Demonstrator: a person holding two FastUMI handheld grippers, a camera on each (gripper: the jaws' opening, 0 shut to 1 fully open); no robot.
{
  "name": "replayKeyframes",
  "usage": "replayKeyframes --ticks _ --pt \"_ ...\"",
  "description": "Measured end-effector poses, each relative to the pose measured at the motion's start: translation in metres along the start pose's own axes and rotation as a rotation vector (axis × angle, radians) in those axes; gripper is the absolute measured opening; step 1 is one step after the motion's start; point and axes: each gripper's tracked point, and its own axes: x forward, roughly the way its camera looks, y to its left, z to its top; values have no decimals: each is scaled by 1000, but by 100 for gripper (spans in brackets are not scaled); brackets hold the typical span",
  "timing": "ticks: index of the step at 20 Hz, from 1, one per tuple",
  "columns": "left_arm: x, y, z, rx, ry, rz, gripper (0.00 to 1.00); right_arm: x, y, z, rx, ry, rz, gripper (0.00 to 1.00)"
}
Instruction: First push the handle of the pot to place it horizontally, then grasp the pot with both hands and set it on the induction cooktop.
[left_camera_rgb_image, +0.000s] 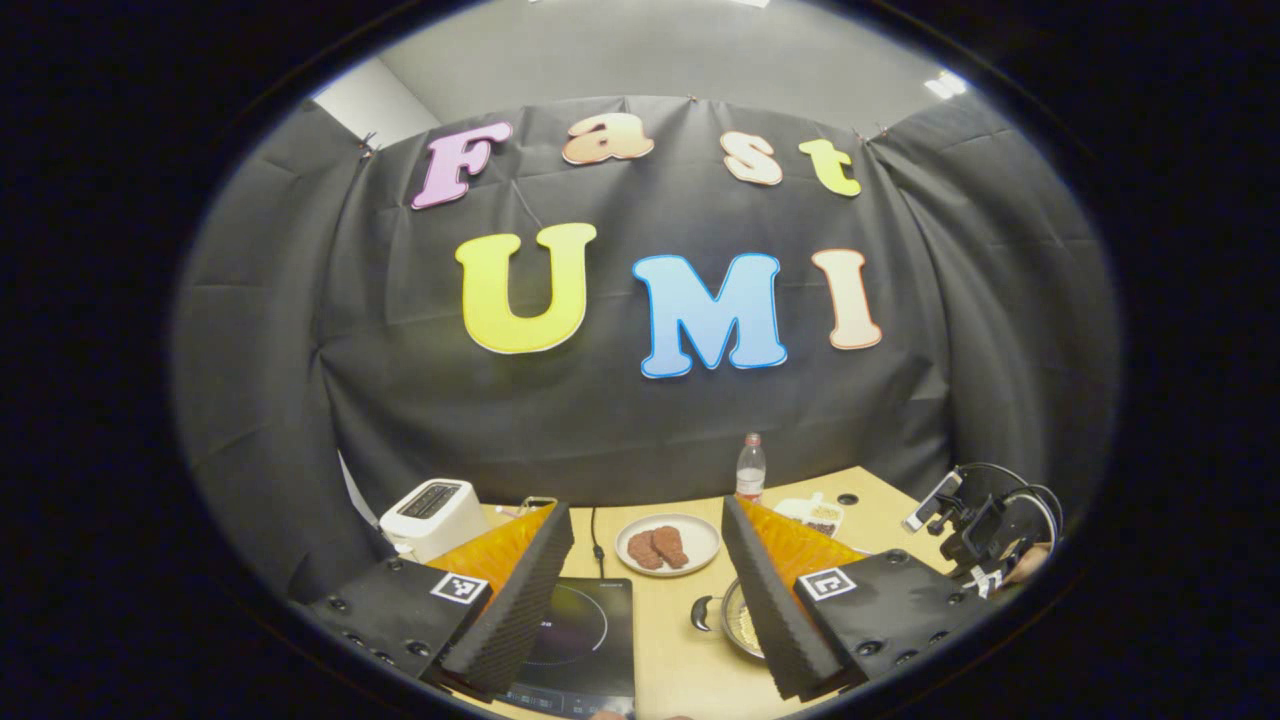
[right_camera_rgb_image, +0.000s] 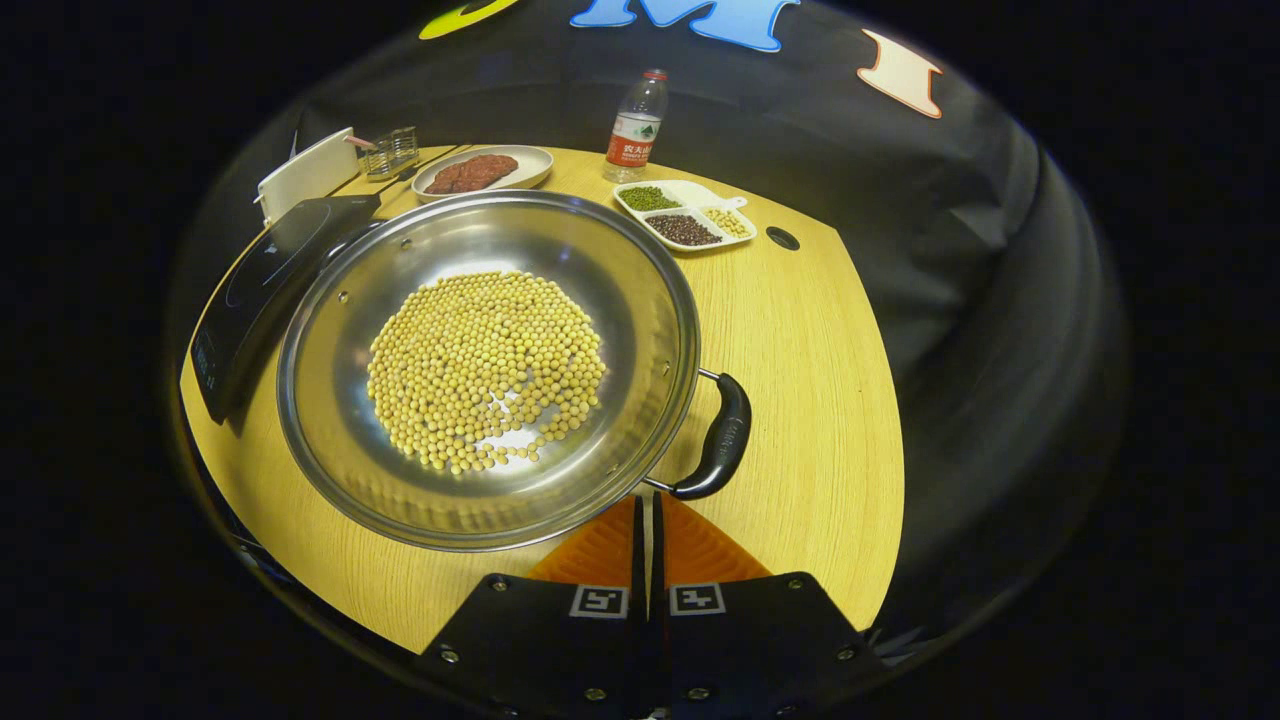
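Pushing step: right gripper (right_camera_rgb_image: 648, 520), fingers pressed together with nothing between, sits just beside the handle (right_camera_rgb_image: 722, 437), closed probably to nudge it like a stick.
Left gripper (left_camera_rgb_image: 648, 590): fingers wide apart, held high above the table (left_camera_rgb_image: 680, 650), I think waiting for the two-handed lift.
Pot (right_camera_rgb_image: 490, 365): on the table, with beans (right_camera_rgb_image: 487, 368), just beside the cooktop (right_camera_rgb_image: 262, 278), not yet on it.
Writing: bottle (right_camera_rgb_image: 636, 118) label too small to read; handle marking unclear.

The left gripper (left_camera_rgb_image: 648, 590) is held level with its jaws spread wide; the right gripper (right_camera_rgb_image: 648, 540) tilts downward, jaws closed together.
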Motion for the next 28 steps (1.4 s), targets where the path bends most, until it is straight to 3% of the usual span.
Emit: replayKeyframes --ticks 6,11,17,19,20,21,22,23,24,28 --pt "11 -1 -4 -18 10 14 97 11 -12 18 -42 -19 -16 1" --pt "18 3 -5 -23 11 20 99 17 -17 27 5 -25 -8 1" --pt "9 9 -11 -50 7 -11 99 -29 -11 33 122 -127 3 2" --pt "5 8 -14 -69 8 -38 97 -50 -3 36 195 -182 25 25" --pt "3 6 -17 -80 10 -58 97 -62 4 38 227 -215 48 48" --pt "0 -1 -19 -95 13 -98 95 -74 7 43 260 -254 61 58" --pt "-1 -11 -22 -115 21 -145 94 -83 8 48 290 -296 63 84" --pt "-3 -16 -24 -133 30 -169 100 -93 6 51 317 -334 55 90" --pt "-2 -17 -30 -143 38 -181 99 -101 4 53 341 -364 46 94" --pt "13 -36 -71 -167 124 -199 97 -108 -6 58 400 -413 30 94"
